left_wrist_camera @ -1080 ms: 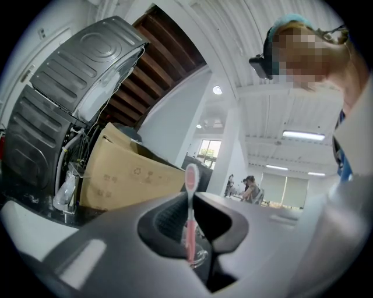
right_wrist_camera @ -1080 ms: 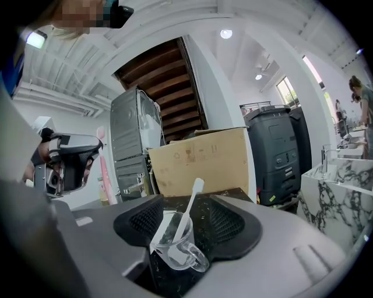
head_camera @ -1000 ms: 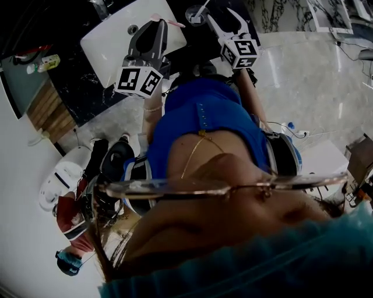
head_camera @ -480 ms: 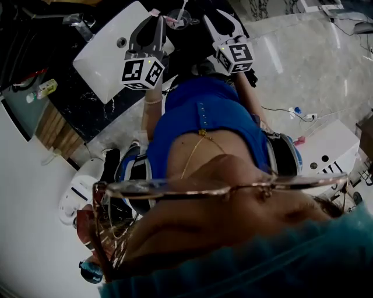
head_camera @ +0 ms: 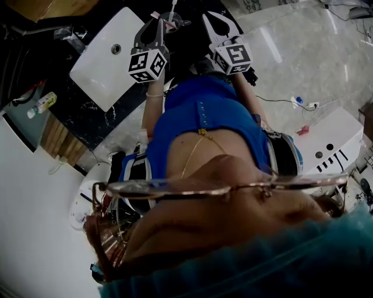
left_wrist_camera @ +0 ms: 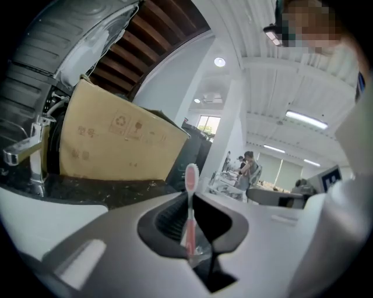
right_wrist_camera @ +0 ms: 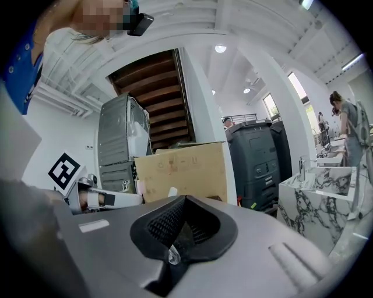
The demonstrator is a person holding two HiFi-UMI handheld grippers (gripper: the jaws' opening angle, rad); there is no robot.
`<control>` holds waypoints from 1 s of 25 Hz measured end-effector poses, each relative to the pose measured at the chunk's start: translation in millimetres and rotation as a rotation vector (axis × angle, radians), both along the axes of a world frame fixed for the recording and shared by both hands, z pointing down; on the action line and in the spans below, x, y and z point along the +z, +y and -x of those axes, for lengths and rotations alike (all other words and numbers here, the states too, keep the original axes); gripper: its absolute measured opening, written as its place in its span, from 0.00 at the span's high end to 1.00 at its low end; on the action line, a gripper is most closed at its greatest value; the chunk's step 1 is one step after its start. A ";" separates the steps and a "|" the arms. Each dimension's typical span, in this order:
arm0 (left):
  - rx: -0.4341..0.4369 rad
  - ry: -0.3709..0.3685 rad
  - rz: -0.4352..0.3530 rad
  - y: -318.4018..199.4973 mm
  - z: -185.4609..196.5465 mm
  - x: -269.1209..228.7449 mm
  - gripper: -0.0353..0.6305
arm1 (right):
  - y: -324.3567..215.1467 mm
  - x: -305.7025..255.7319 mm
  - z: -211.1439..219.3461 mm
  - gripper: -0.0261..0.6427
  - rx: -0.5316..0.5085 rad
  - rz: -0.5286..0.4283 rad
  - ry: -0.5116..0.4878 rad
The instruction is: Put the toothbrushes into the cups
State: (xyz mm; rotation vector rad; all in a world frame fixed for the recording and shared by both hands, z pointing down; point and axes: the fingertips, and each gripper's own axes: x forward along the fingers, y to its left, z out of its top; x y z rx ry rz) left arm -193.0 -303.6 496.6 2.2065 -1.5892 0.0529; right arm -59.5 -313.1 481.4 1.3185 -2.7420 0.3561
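Note:
My left gripper (head_camera: 156, 28) is shut on a pink toothbrush (left_wrist_camera: 189, 204), which stands upright between the jaws with its head on top. In the head view its tip is close beside a clear cup (head_camera: 173, 23) on the dark counter, and a toothbrush (head_camera: 173, 8) stands in that cup. My right gripper (head_camera: 217, 23) hovers to the right of the cup. In the right gripper view the right gripper (right_wrist_camera: 173, 256) has its jaws shut together, and I make out no toothbrush between them.
A white sink basin (head_camera: 108, 55) is set in the black marble counter left of the cup. A cardboard box (left_wrist_camera: 116, 139) stands at the back and a faucet (left_wrist_camera: 29, 152) to the left. A black bin (right_wrist_camera: 256, 169) rises beyond the box.
The right gripper's jaws went from spread wide to shut. The left gripper with the pink toothbrush came closer to the cup, and the head view shifted.

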 end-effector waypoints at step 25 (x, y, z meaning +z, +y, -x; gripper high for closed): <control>-0.095 0.096 0.039 -2.7 20.5 25.2 0.70 | 3.9 -4.4 8.3 0.96 -0.020 0.001 -0.004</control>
